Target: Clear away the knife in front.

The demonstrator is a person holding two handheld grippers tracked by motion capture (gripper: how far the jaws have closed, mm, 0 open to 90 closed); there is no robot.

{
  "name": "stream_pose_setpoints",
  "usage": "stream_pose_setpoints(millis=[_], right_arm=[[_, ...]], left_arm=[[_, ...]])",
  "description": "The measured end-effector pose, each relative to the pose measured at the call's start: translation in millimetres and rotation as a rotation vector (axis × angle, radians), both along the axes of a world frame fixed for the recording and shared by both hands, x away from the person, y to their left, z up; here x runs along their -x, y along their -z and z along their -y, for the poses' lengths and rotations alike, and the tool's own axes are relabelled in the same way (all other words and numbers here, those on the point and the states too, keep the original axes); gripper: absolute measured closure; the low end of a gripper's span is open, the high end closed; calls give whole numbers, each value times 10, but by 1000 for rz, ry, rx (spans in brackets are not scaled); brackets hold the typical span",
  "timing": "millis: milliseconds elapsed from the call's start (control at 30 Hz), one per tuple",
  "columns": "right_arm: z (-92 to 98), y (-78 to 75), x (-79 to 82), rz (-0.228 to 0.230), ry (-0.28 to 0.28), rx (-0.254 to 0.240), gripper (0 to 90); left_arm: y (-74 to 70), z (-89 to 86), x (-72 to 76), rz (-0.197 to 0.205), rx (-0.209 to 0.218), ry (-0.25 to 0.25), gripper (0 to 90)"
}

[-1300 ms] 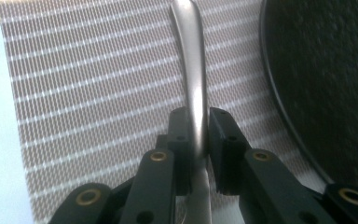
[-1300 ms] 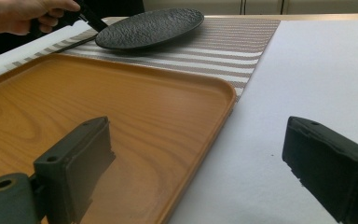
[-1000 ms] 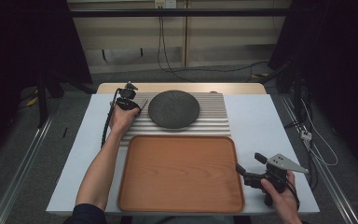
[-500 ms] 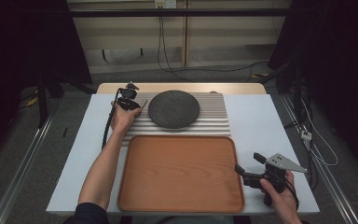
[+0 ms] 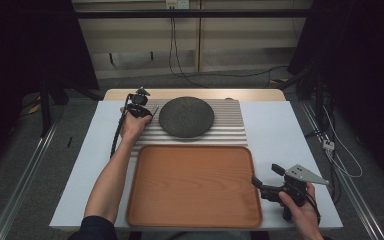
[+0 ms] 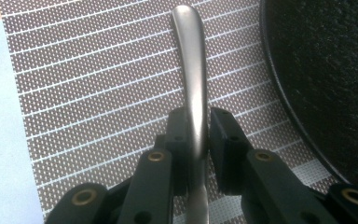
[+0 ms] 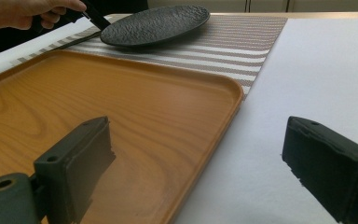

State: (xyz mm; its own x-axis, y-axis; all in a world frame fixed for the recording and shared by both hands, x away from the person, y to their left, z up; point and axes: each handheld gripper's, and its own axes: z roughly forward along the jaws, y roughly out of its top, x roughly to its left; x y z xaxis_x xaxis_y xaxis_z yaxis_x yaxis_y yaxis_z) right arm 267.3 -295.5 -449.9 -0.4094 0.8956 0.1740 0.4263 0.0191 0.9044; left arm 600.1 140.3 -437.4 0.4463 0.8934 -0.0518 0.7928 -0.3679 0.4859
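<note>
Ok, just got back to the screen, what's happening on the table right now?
The left claw is shut on the handle of a metal utensil, over the striped placemat beside the dark round plate. The right claw hangs open at the near right corner of the wooden tray, holding nothing. The tray is bare.
</note>
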Motion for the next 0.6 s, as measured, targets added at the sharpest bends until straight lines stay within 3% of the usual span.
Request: stream_pose_setpoints(millis=[100, 200, 333, 600], right_arm=[[3, -1, 6, 1, 0, 1, 82], [6, 0, 6, 1, -1, 0, 82], [5, 2, 4, -1, -3, 0, 82], [7, -1, 10, 1, -3, 2, 82]], left_arm=[[1, 21, 5, 4, -8, -5, 780], [0, -11, -9, -14, 19, -16, 781], [-3, -5, -6, -9, 4, -3, 781], [-3, -22, 0, -11, 15, 1, 798]])
